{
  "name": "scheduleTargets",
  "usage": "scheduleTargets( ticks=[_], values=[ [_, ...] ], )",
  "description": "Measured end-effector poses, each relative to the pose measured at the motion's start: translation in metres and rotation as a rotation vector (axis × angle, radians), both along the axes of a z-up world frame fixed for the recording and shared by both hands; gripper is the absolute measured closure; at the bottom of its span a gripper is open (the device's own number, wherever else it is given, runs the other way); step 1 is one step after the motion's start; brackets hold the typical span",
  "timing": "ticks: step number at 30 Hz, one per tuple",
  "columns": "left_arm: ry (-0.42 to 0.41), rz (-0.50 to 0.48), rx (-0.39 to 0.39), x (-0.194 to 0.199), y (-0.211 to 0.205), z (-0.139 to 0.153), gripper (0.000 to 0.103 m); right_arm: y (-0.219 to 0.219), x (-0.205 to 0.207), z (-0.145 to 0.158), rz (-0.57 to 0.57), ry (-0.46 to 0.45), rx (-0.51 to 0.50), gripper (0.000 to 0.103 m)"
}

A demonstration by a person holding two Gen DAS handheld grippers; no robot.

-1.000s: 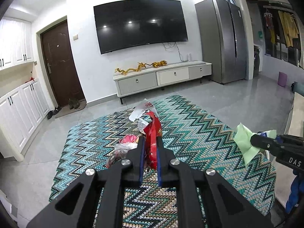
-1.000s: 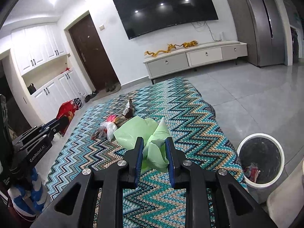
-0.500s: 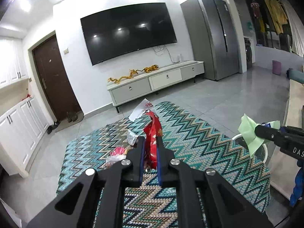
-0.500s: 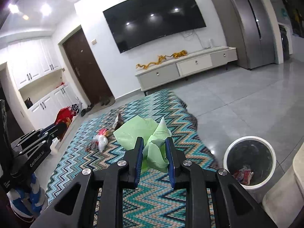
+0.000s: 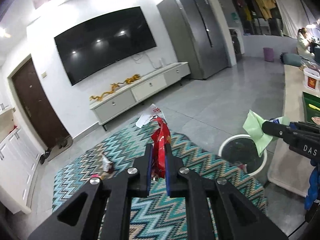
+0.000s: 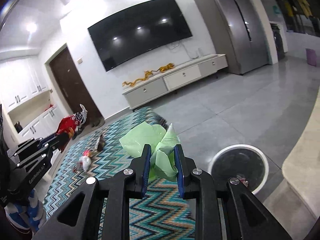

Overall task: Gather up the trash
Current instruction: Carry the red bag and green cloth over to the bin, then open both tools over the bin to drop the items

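A: What does the left gripper hold?
B: A red wrapper, its jaws clamped on it above the zigzag rug.
A: And the right gripper?
B: Its jaws pinch a crumpled green bag, held up just left of the white bin.
A: Where is the rest of the trash?
B: A pale packet and a small dark wrapper lie on the rug; some scraps sit inside the bin, which stands on the grey floor at the rug's edge.
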State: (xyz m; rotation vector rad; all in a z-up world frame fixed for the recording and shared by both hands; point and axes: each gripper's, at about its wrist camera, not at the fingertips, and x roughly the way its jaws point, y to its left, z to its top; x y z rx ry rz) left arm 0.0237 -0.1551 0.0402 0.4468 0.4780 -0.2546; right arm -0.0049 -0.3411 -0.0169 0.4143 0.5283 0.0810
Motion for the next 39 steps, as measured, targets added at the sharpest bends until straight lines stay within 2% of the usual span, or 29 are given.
scheduleTargets(
  ticks=[9, 19, 27, 31, 39],
  values=[
    [0.064, -0.061, 0.035, 0.018, -0.037, -0.018, 0.093, -0.036, 0.0, -0.018, -0.076, 0.027, 0.036, 0.08],
    [0.16, -0.143, 0.064, 0.044, -0.083, -0.041, 0.093, -0.064, 0.018, -0.042, -0.122, 0.08, 0.058, 0.08],
    [0.393, -0.267, 0.009, 0.098, -0.14, -0.077, 0.09, -0.099, 0.045, -0.066, -0.177, 0.162, 0.004, 0.079],
    [0.51, -0.298, -0.039, 0.128, -0.167, -0.101, 0.09, -0.117, 0.067, -0.084, -0.198, 0.221, -0.033, 0.079],
    [0.67, -0.343, -0.129, 0.171, -0.207, -0.137, 0.09, -0.137, 0.114, -0.121, -0.198, 0.321, -0.05, 0.074]
  ],
)
